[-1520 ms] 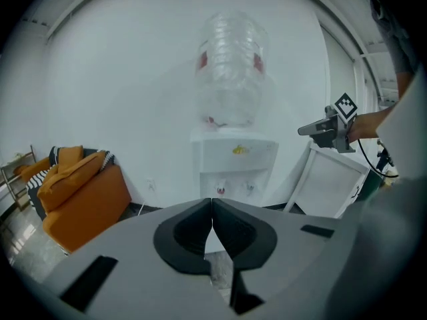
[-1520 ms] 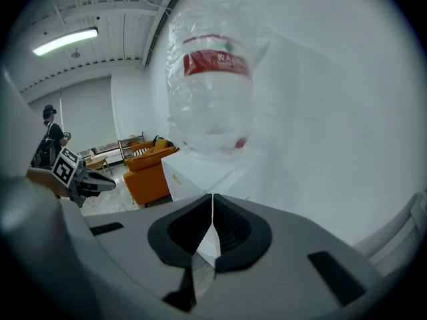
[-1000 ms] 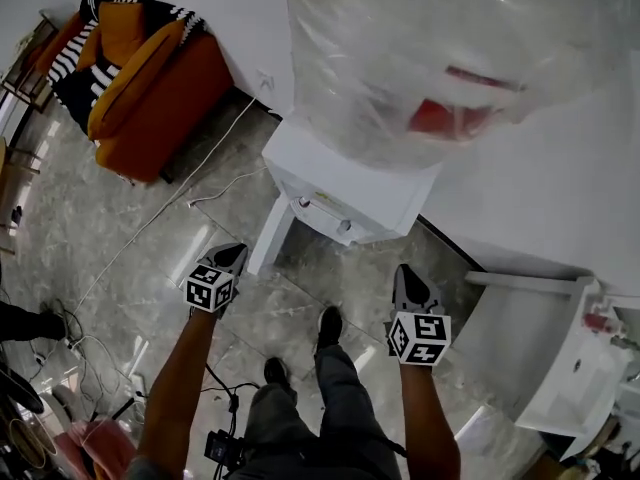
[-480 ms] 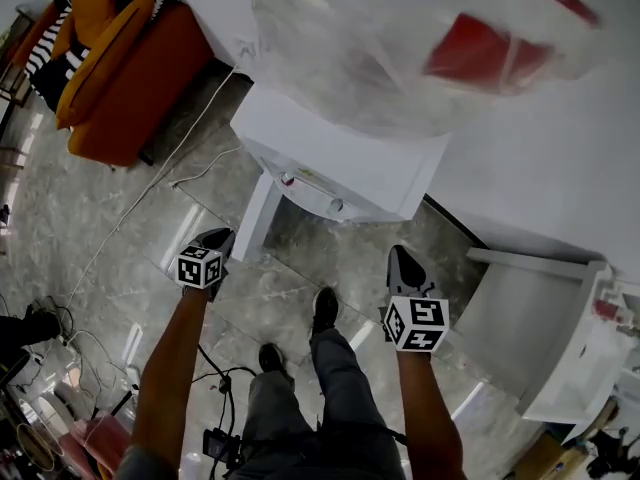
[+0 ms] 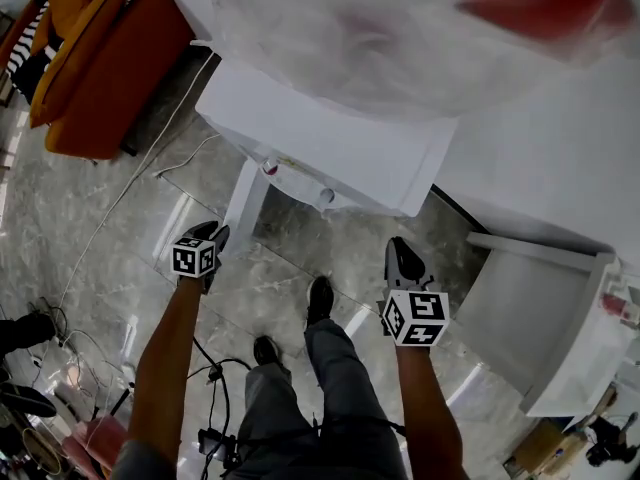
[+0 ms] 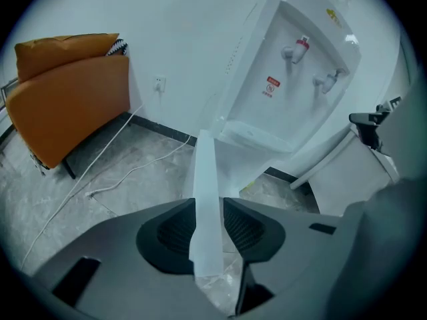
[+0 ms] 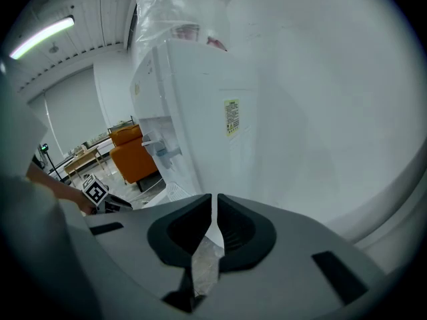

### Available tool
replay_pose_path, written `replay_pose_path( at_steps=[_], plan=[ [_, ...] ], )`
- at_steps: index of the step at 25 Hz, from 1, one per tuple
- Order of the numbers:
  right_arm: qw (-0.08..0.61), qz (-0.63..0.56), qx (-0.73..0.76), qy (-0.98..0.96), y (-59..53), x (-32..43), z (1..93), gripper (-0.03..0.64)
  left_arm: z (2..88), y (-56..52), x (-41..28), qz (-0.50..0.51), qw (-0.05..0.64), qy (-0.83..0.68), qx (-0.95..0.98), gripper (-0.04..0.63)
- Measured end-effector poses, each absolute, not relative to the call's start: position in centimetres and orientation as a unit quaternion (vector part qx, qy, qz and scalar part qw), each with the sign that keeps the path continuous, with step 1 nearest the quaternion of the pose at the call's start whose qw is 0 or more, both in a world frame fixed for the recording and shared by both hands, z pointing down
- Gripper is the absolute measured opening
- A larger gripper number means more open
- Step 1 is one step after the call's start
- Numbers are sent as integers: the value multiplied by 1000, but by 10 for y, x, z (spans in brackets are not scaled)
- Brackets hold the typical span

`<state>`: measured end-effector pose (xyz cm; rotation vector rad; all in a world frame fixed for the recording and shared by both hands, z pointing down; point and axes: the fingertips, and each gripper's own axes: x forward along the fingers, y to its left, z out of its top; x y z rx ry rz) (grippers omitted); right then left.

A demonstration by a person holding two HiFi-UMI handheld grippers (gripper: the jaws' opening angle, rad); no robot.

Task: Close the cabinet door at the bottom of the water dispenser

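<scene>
The white water dispenser (image 5: 330, 153) stands against the wall, its plastic-wrapped bottle on top. Its bottom cabinet door (image 5: 245, 208) hangs open toward me. In the left gripper view this door (image 6: 207, 192) shows edge-on as a narrow white strip running between the jaws. My left gripper (image 5: 214, 234) is low at the door's outer edge; its jaws (image 6: 210, 222) are opening, with the door's edge between them. My right gripper (image 5: 400, 253) hovers at the dispenser's right side and is shut (image 7: 215, 222) with nothing in it. From there I see the dispenser's side (image 7: 193, 112).
An orange sofa (image 5: 100, 78) stands at the left, a white cable (image 5: 150, 183) running over the marble floor beside it. A white cabinet (image 5: 540, 328) is at the right. My feet (image 5: 320, 298) are between the grippers. Cables lie at the lower left (image 5: 60, 338).
Both grippers have sunk toward the floor. The left one has come down next to the outer edge of the open door. The dispenser now fills more of the head view.
</scene>
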<state>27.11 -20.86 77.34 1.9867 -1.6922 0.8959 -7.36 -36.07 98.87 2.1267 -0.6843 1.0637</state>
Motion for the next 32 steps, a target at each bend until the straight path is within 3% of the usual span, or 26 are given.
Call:
replay_pose_path(
  at_steps=[15,32],
  plan=[
    [200,337,709,-587,-198,284,802,31,1031,-340,-73,410,375,-245,794,127],
    [195,350,715,-572,-185,305,810,31,1030,-277,41,379,392,-136,827,120]
  ],
)
